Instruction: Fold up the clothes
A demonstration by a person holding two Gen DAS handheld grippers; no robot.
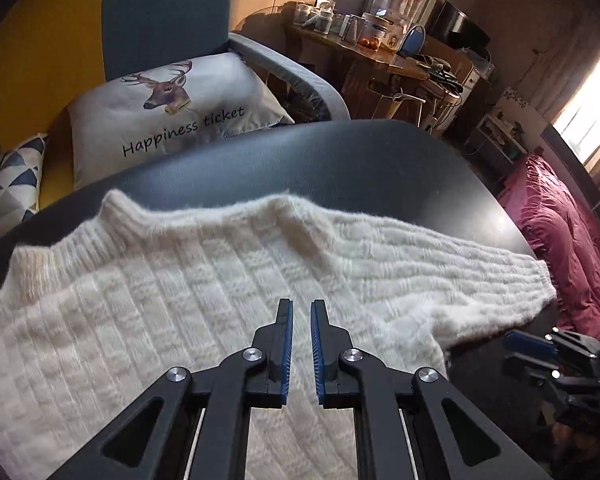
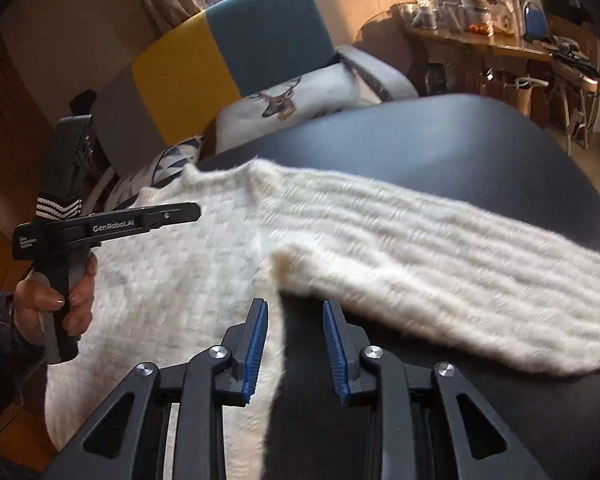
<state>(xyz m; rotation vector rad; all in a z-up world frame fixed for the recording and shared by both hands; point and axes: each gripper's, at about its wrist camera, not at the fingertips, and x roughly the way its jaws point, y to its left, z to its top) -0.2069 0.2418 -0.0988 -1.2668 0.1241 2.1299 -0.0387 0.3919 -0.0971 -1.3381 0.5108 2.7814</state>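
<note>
A: What worries you here?

B: The sweater (image 1: 172, 304) is a thick, fluffy white knit lying flat on the dark table (image 1: 340, 160), and it fills the lower left and centre of the left wrist view. Its sleeve (image 2: 440, 264) stretches out toward the right of the frame, with the cuff close to the table's edge. If that sleeve gets dragged rather than lifted, I'd expect it to slide off the smooth top and pull the body crooked.

A: Anything else?

B: A pinch could catch only the loose fuzz or the top layer. Then the fold would come up lopsided, or the knit would slip out halfway.

A: Where is the left gripper (image 1: 301, 304)?

B: Over the middle of the sweater's body, low in the frame. Its jaws stand a narrow gap apart, nearly parallel, with nothing between them. I can't tell whether the tips brush the wool.

A: And the right gripper (image 2: 295, 304)?

B: Its jaws are spread wider and hold nothing. In the right wrist view they sit at the bottom centre, straddling the spot where the sweater's side edge meets the underside of the sleeve. One finger (image 2: 256, 344) is over the knit, the other over bare table.

A: So the risk is on that side?

B: I'd judge so. Closing there could gather both the body edge and the sleeve in one bite. A hand (image 2: 66, 300) at the left of that frame grips the other tool's handle, well clear of the fabric.
</note>
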